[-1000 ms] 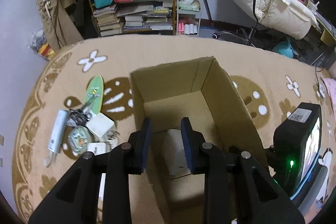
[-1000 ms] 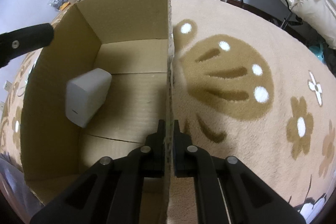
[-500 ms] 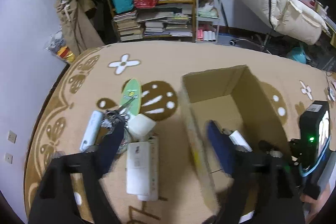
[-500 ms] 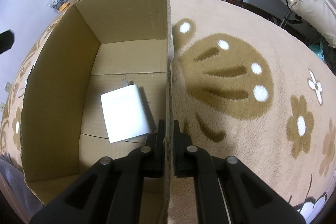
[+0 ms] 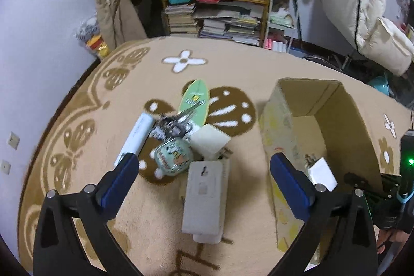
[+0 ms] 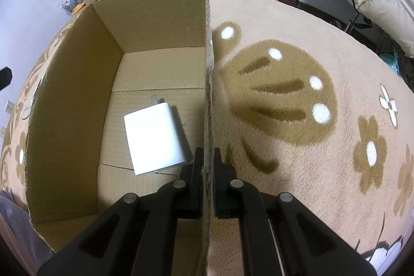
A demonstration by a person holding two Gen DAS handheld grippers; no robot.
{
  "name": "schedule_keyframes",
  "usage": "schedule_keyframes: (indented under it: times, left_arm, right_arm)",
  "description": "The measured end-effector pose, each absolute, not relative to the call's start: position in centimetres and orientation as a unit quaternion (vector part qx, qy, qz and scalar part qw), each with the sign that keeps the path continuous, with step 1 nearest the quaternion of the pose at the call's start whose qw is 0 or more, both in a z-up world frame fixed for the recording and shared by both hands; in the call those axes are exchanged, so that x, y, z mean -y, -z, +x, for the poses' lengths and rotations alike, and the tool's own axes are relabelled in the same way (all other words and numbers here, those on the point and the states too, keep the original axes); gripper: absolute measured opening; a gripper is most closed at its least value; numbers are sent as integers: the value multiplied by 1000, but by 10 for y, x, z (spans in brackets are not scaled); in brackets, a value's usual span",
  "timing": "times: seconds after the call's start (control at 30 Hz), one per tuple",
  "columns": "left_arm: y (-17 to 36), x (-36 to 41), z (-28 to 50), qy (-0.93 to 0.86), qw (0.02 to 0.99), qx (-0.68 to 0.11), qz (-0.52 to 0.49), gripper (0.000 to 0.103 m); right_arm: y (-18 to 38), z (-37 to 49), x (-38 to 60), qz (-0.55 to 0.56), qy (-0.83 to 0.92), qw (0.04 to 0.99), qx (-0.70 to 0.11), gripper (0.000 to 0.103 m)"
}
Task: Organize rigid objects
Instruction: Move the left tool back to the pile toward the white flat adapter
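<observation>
White charger (image 6: 154, 139) flat in box (image 6: 77, 84) — right claw (image 6: 208, 162) pinching wall, left claw (image 5: 204, 172) wide.

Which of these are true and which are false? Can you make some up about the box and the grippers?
1. The right gripper is shut on the box wall. True.
2. The left gripper is shut. False: it is open and holds nothing.
3. A white charger lies inside the box. True.
4. The scissors are in the box. False: they are on the rug, beside the box.
5. The box is full. False: only the charger shows inside.
</observation>
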State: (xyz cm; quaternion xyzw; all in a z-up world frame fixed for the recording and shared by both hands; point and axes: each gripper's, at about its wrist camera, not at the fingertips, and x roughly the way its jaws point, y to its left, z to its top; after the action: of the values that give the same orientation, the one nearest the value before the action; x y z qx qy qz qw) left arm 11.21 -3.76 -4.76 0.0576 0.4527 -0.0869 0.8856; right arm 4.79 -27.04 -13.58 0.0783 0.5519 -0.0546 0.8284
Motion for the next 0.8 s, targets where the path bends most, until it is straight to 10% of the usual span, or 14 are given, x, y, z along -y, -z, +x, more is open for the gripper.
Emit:
schedule_keyframes:
  times: [0.8]
  left_arm:
    - [112,12,131,78,846,-528,20,100]
  right_arm:
    - [137,49,270,79,55,827,-554,7]
